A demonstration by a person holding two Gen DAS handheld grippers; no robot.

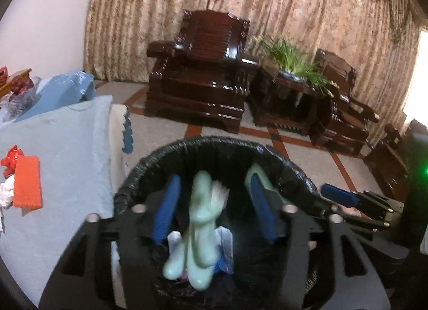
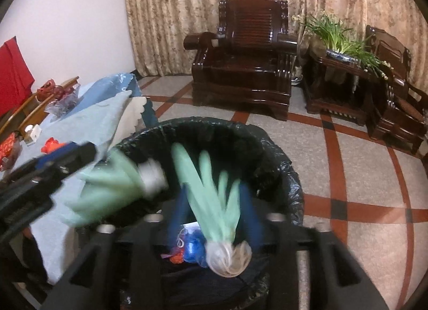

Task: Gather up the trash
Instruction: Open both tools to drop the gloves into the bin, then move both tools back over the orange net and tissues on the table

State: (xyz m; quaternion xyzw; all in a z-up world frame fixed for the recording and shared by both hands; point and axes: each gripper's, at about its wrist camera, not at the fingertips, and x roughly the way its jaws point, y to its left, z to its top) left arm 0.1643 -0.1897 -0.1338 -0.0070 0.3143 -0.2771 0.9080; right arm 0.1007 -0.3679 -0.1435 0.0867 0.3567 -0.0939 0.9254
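My left gripper (image 1: pixel 214 192) hangs open over a bin lined with a black bag (image 1: pixel 214 141). A pale green glove (image 1: pixel 200 229), blurred, hangs loose in the gap between its blue pads, touching neither. My right gripper (image 2: pixel 214 197) is open over the same bin (image 2: pixel 214 122), with a second green glove (image 2: pixel 211 203), white cuff down, loose between its pads. In the right wrist view, the left gripper (image 2: pixel 67 154) shows at the left with its glove (image 2: pixel 115 184) beside it. The right gripper (image 1: pixel 345 197) shows at the right edge of the left wrist view.
Blue and white scraps (image 2: pixel 192 248) lie in the bin. A table under a light blue cloth (image 1: pixel 67 149) stands left of it, with an orange-red pad (image 1: pixel 26 181) and a red wrapper (image 1: pixel 10 160). Dark wooden armchairs (image 1: pixel 198 74) and a plant stand (image 1: pixel 291 90) sit beyond on tiled floor.
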